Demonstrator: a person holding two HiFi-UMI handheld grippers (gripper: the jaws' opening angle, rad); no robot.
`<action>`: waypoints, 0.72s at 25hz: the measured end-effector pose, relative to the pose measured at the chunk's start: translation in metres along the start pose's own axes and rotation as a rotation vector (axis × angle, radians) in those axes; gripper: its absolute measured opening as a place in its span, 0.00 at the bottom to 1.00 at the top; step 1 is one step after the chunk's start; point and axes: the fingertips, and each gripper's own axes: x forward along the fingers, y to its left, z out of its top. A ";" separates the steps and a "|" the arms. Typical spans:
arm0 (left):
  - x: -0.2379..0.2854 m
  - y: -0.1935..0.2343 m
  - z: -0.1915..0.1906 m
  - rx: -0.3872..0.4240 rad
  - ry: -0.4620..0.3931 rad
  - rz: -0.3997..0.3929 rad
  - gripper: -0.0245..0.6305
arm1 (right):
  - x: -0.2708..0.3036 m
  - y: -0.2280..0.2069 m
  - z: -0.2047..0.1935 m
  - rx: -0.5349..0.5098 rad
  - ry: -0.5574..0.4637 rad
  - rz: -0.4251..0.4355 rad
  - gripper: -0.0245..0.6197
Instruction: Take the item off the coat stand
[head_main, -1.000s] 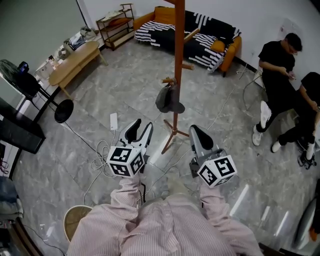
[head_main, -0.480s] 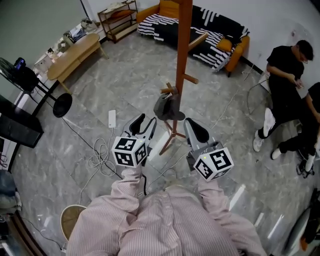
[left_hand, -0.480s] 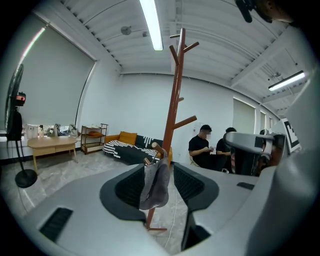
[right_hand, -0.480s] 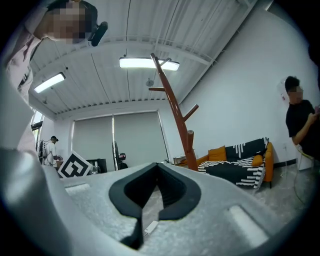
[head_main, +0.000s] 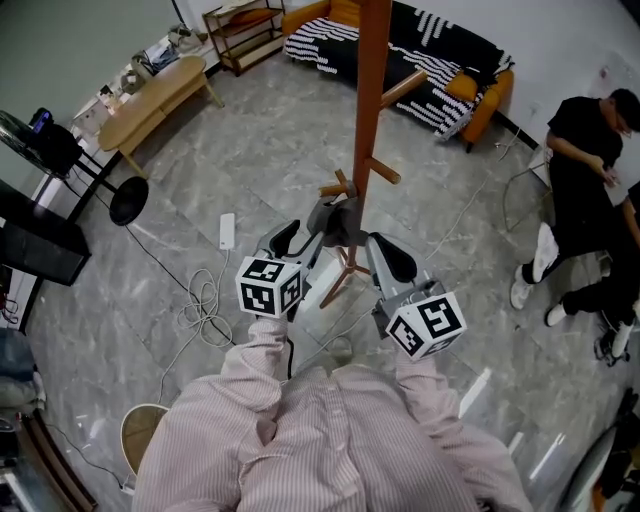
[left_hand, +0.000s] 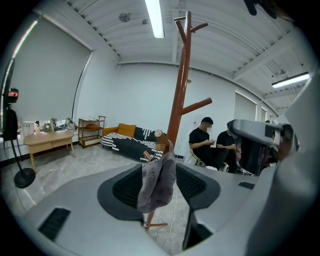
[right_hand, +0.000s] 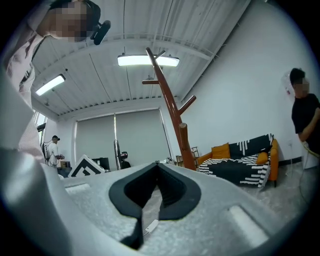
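A brown wooden coat stand (head_main: 372, 110) rises in the middle of the floor, and a grey cap (head_main: 335, 225) hangs from one of its low pegs. My left gripper (head_main: 303, 238) is up at the cap with its jaws opening. In the left gripper view the cap (left_hand: 157, 185) hangs between the two black pads with a gap on each side, in front of the stand's pole (left_hand: 179, 100). My right gripper (head_main: 385, 250) sits just right of the cap, shut and empty. The right gripper view shows its jaws (right_hand: 157, 167) meeting at the tips and the stand (right_hand: 167, 105) behind.
The stand's legs (head_main: 345, 270) spread on the grey marble floor. Cables and a white power strip (head_main: 227, 232) lie at the left. A striped sofa (head_main: 440, 60), a wooden table (head_main: 150, 100) and a fan (head_main: 128, 200) stand around. Two people (head_main: 590, 170) sit at the right.
Both grippers have moved forward to the stand. The left gripper's jaws now flank the hanging cap and stand wider apart. The right gripper has come up beside the cap.
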 end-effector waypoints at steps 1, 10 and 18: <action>0.006 0.001 -0.001 0.004 0.014 -0.002 0.33 | 0.000 -0.002 -0.001 0.007 0.004 -0.002 0.05; 0.058 0.010 -0.022 0.015 0.153 -0.051 0.37 | -0.001 -0.020 -0.011 0.060 0.031 -0.057 0.05; 0.082 0.018 -0.036 0.012 0.220 -0.047 0.29 | -0.002 -0.031 -0.022 0.088 0.045 -0.099 0.05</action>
